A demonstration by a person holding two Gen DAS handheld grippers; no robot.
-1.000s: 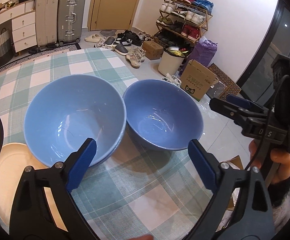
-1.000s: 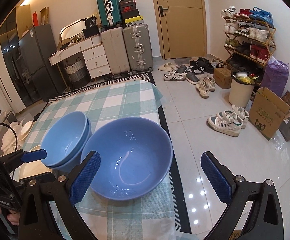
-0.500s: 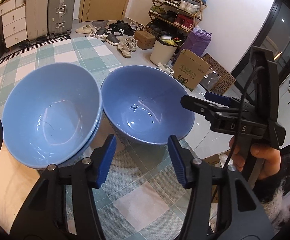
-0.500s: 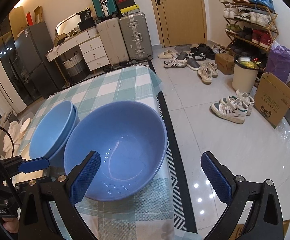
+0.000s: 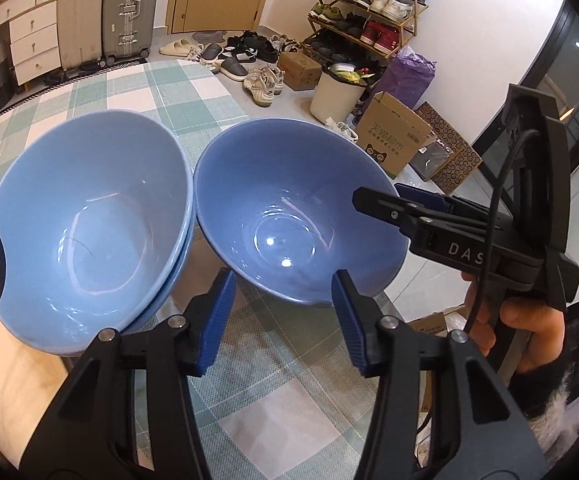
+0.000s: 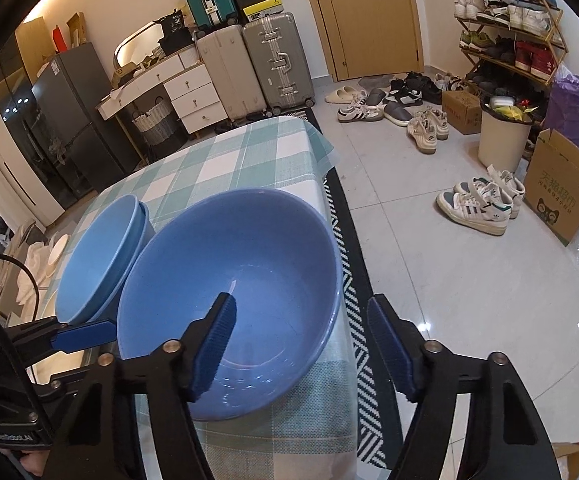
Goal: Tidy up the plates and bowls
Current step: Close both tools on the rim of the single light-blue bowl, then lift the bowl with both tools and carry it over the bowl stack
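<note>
Left wrist view: stacked bowls, already nested; single bowl beside them, unstacked. Left gripper fingers apart, empty.

Right wrist view: right gripper parted, straddling the single bowl's rim, not clamped.

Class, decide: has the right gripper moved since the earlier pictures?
Yes. The right gripper has come forward to the single blue bowl on the checked tablecloth; its jaws, narrower now, straddle the bowl's right rim.
</note>
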